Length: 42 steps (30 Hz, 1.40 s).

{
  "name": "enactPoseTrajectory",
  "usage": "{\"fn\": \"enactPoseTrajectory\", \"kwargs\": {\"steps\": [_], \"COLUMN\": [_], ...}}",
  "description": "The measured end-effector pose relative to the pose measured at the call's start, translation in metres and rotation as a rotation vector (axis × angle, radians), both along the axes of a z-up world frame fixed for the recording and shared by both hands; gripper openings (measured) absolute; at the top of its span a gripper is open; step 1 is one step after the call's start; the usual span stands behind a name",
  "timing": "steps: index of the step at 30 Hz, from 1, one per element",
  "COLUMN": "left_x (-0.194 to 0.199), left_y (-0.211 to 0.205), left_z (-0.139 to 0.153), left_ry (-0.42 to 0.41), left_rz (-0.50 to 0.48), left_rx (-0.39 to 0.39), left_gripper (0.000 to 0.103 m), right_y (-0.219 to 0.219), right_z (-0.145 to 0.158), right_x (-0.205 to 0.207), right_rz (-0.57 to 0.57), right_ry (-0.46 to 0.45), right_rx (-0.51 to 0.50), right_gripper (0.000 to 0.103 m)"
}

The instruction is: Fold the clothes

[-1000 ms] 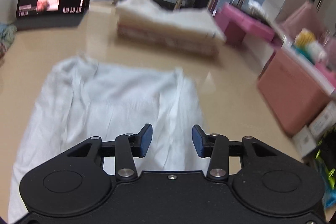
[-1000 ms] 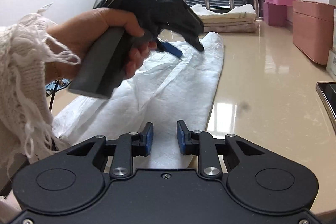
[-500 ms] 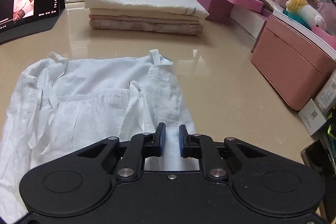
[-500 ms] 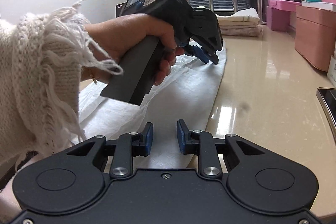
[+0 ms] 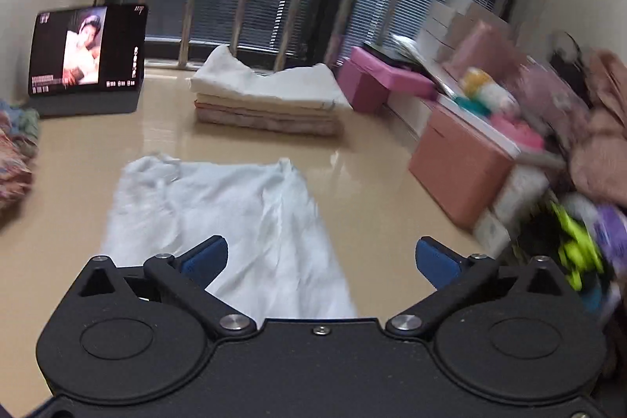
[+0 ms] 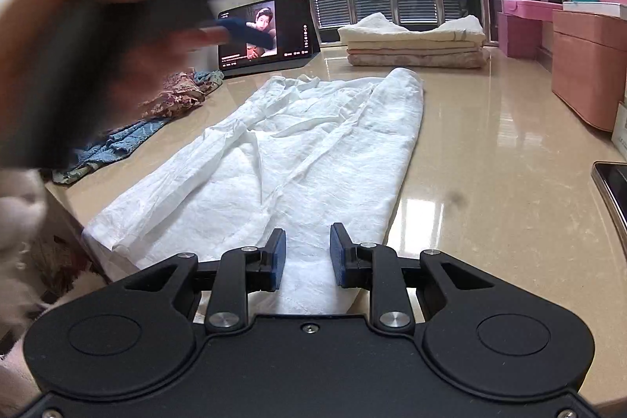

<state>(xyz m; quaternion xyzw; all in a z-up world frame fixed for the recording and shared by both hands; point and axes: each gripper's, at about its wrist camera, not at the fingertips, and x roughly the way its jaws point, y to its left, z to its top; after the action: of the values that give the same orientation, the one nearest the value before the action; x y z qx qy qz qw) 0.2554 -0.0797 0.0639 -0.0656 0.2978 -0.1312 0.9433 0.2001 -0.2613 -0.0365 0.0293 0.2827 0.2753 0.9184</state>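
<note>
Lying flat ahead of the left tool [image 5: 319, 259], white garment [image 5: 219, 218], jaws wide

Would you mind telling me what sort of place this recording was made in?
Probably a room in a home: folded linens stacked on a glossy beige table, a tablet playing video, and pink storage boxes before a barred window.

White garment [image 6: 298, 159] flat on table [image 6: 490, 151]

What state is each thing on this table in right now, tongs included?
Left tongs: wide open, empty.
Right tongs: open, empty, over the garment's near end.
White garment: spread flat, wrinkled, not yet folded.
Stack of clothes: folded.
Tablet: propped up, screen on.
Patterned clothes: crumpled, unfolded.
</note>
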Motion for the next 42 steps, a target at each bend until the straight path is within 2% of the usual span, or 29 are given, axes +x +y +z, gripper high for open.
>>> {"fn": "enactPoseTrajectory", "kwargs": {"steps": [2, 4, 6, 7, 9, 11, 15, 20, 23, 27, 32, 42], "left_x": [-0.029, -0.056, -0.08, -0.091, -0.112, -0.131, -0.163, -0.186, -0.195, -0.2, -0.203, -0.199], "left_y": [0.015, 0.033, 0.052, 0.061, 0.079, 0.096, 0.121, 0.124, 0.121, 0.115, 0.1, 0.095], "left_z": [0.004, 0.006, 0.003, 0.0, -0.006, -0.014, -0.031, -0.048, -0.055, -0.061, -0.072, -0.089], "left_ry": [-0.025, -0.056, -0.082, -0.088, -0.092, -0.09, -0.088, -0.103, -0.121, -0.147, -0.175, -0.158], "left_rz": [-0.027, -0.031, -0.014, -0.002, 0.022, 0.039, 0.046, -0.013, -0.029, -0.053, -0.108, -0.159], "left_rx": [0.037, 0.078, 0.123, 0.145, 0.183, 0.202, 0.225, 0.367, 0.412, 0.414, 0.519, 0.578], "left_gripper": [0.103, 0.103, 0.103, 0.103, 0.103, 0.103, 0.103, 0.103, 0.103, 0.103, 0.103, 0.103], "right_y": [-0.002, -0.004, -0.006, -0.006, -0.005, -0.001, 0.007, 0.019, 0.026, 0.032, 0.041, 0.054], "right_z": [0.0, 0.0, 0.011, 0.019, 0.035, 0.045, 0.045, 0.028, 0.025, 0.029, 0.027, 0.013], "right_x": [-0.001, -0.001, -0.01, -0.017, -0.031, -0.044, -0.062, -0.083, -0.094, -0.1, -0.106, -0.105], "right_rz": [0.005, 0.01, 0.011, 0.011, 0.014, 0.025, 0.058, 0.086, 0.094, 0.112, 0.133, 0.16], "right_ry": [-0.002, -0.004, -0.06, -0.096, -0.168, -0.21, -0.218, -0.195, -0.215, -0.221, -0.248, -0.254], "right_rx": [0.013, 0.027, 0.063, 0.069, 0.075, 0.042, -0.09, -0.332, -0.445, -0.473, -0.54, -0.617], "right_gripper": [0.027, 0.036, 0.052, 0.056, 0.077, 0.093, 0.095, 0.095, 0.095, 0.095, 0.098, 0.1]}}
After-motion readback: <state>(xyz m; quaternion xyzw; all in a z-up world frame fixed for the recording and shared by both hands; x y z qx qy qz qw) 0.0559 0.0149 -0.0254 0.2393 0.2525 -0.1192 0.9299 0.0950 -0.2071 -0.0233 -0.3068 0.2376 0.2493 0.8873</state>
